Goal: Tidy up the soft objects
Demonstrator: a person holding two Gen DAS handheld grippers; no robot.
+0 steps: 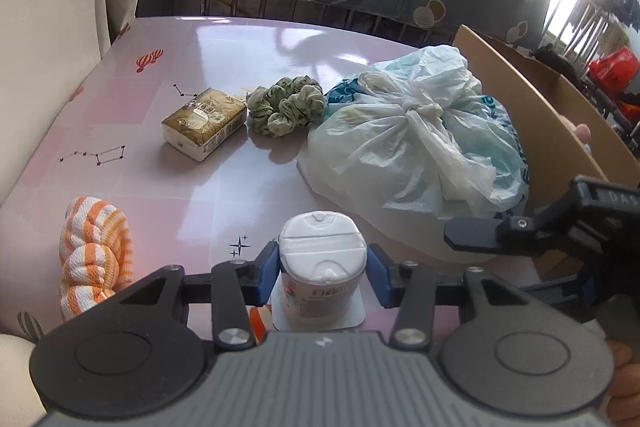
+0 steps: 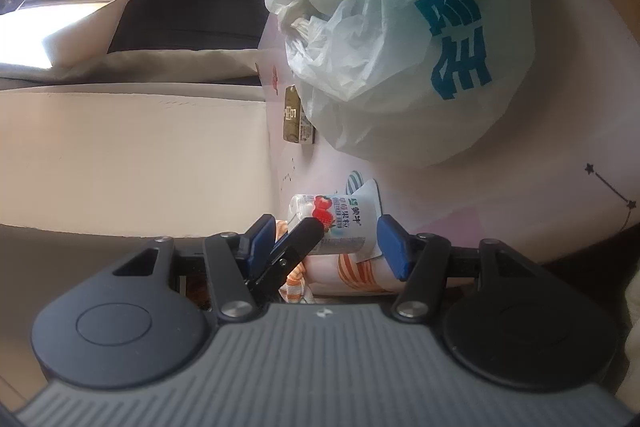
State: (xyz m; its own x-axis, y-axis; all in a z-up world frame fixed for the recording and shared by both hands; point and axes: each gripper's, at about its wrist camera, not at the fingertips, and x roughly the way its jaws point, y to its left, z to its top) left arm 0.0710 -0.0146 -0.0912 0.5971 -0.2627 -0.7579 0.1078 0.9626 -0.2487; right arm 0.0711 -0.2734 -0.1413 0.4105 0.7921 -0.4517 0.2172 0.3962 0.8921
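The left gripper (image 1: 323, 273) straddles an upside-down yogurt cup (image 1: 320, 267) standing on the pink table (image 1: 224, 67), its blue pads flanking the cup with thin gaps showing; the right gripper (image 2: 326, 243) hangs half-open beside the same cup, clasping nothing; an orange-striped cloth (image 1: 94, 255) lies left, a green scrunchie (image 1: 286, 105) and tissue pack (image 1: 204, 123) beyond, beside a knotted plastic bag (image 1: 412, 139).
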